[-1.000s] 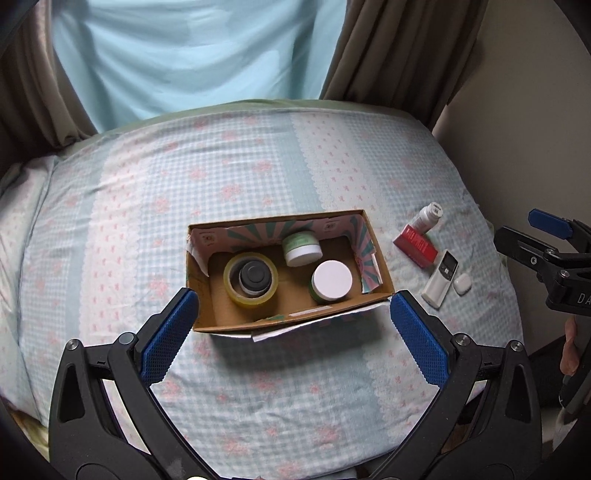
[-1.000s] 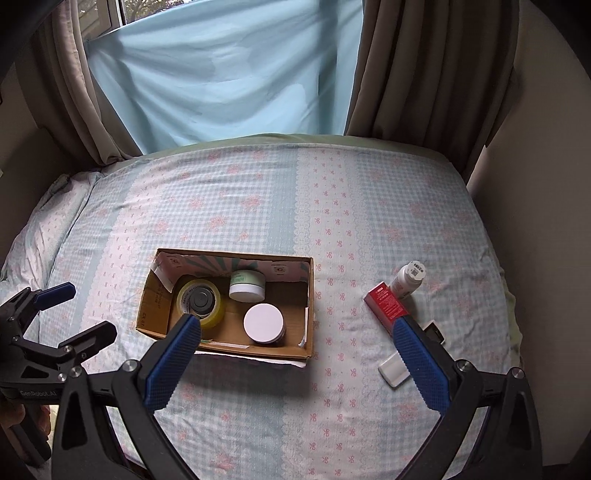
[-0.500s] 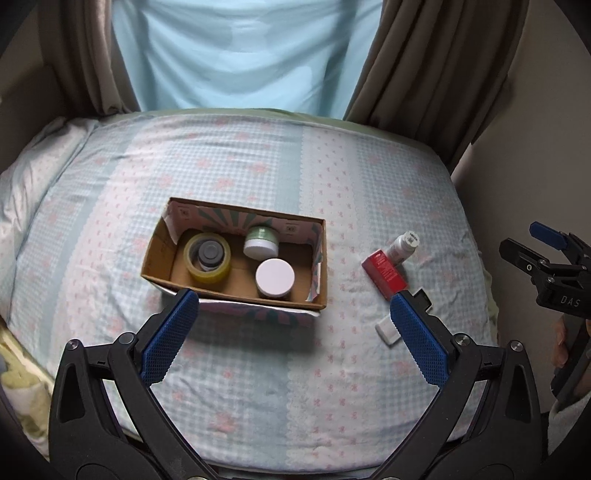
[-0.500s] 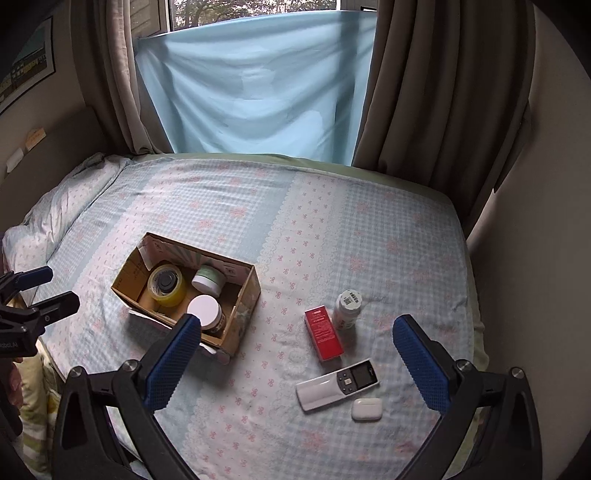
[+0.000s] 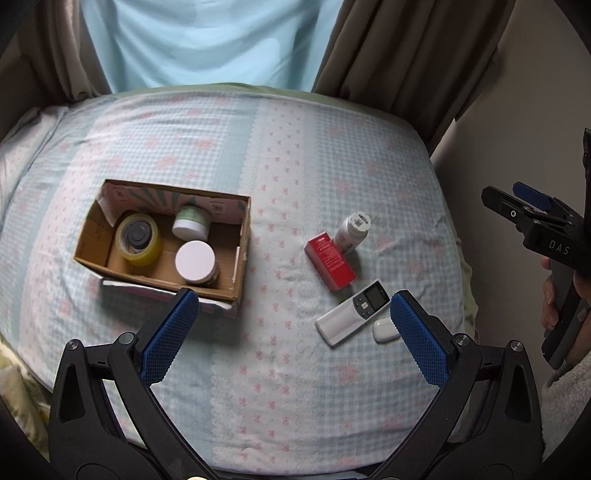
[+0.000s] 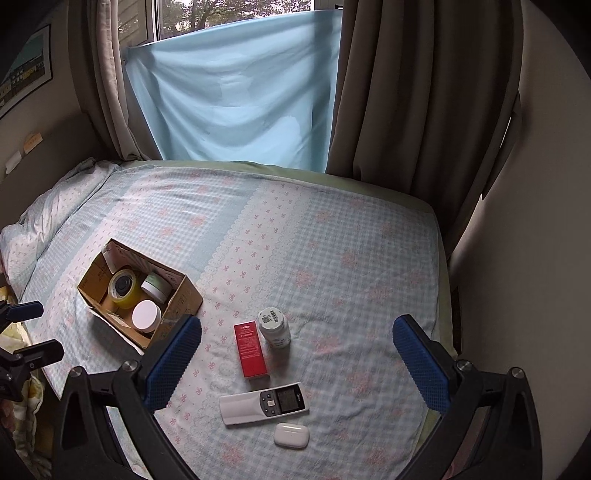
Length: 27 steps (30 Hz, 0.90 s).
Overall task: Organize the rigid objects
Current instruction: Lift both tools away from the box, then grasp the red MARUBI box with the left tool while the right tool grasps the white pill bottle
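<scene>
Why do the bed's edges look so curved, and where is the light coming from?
Both views use fisheye lenses: in the left wrist view the bed bulges like a dome with dark corners. In the right wrist view daylight enters through the window above the blue cloth, so shadows are soft; nothing glares.

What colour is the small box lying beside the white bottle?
Red; the small box beside the white bottle shows best in the right wrist view.

I see a bed (image 6: pixel 332 236) under a checked blue and pink bedspread (image 5: pixel 295 155), a pale blue sheet (image 6: pixel 236 99) hung over the window (image 6: pixel 221 14) — brown curtains (image 6: pixel 413 92) either side — and a framed picture (image 6: pixel 22 70) on the left wall.
</scene>
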Available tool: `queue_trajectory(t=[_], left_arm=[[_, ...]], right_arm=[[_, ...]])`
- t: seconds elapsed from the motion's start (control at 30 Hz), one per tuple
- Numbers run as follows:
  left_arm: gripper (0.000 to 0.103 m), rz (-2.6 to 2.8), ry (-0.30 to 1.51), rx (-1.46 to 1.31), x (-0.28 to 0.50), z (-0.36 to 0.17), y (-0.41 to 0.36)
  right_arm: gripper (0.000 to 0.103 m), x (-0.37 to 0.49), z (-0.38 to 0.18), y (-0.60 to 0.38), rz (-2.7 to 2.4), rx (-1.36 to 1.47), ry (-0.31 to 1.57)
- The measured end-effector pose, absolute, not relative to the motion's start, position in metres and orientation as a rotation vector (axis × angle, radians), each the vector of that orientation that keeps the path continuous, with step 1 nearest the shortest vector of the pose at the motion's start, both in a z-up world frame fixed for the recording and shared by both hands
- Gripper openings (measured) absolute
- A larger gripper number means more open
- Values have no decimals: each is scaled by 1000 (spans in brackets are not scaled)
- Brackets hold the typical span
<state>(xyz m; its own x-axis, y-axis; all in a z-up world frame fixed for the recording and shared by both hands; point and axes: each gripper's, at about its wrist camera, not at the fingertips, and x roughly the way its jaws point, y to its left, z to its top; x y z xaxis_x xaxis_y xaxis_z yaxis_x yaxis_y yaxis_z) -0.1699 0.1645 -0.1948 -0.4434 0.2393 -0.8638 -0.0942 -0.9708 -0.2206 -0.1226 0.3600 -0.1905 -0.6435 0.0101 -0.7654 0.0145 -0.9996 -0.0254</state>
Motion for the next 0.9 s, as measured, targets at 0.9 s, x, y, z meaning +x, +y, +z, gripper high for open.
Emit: queue_trajectory(t=[0.9], left_arm=[[99,2105,-359,-2005,-323,-455,271]], right_arm=[[87,-206,-459,380,-2085,1031,775]])
